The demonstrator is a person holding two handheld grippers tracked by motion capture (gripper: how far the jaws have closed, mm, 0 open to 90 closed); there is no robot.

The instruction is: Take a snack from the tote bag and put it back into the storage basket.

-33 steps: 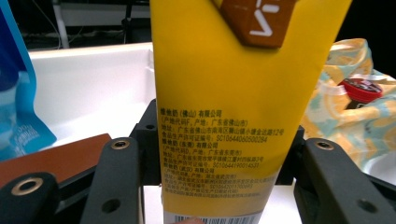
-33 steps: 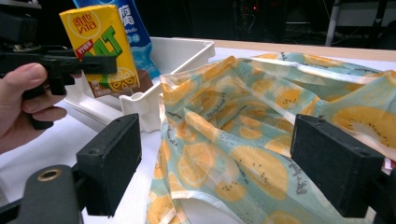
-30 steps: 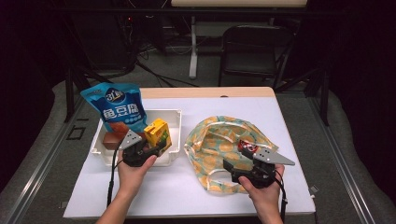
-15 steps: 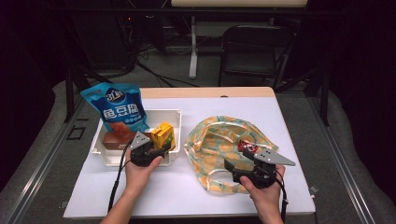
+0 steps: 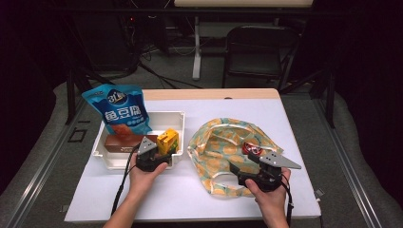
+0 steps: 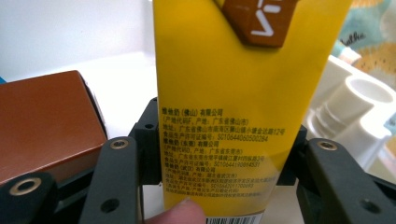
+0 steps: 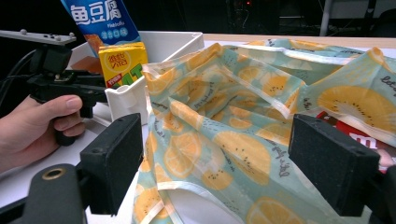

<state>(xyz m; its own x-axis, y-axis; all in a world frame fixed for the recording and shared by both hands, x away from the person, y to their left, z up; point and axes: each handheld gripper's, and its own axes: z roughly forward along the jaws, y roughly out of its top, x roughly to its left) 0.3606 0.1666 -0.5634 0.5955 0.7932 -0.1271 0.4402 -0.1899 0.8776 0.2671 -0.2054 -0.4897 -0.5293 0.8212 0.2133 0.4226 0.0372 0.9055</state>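
The left gripper [image 5: 159, 148] has its jaws clamped on both sides of the yellow drink carton [image 6: 243, 93], which sits upright between them at the near right corner of the white bin [image 5: 177, 118]. Over on the right, the right gripper [image 7: 224, 158] has its jaws spread wide above the fruit-print bag [image 7: 224, 121], not pinching anything.

White table [image 5: 199, 199]. White bin [image 5: 173, 118] at left, with blue snack bag [image 5: 121, 111], brown box [image 5: 119, 141], yellow carton [image 5: 167, 140] inside. Left gripper [image 5: 151, 153] at the carton. Fruit-print cloth bag [image 5: 223, 142] at right, red packet [image 5: 251, 148] on it, right gripper [image 5: 240, 172] over its near edge.
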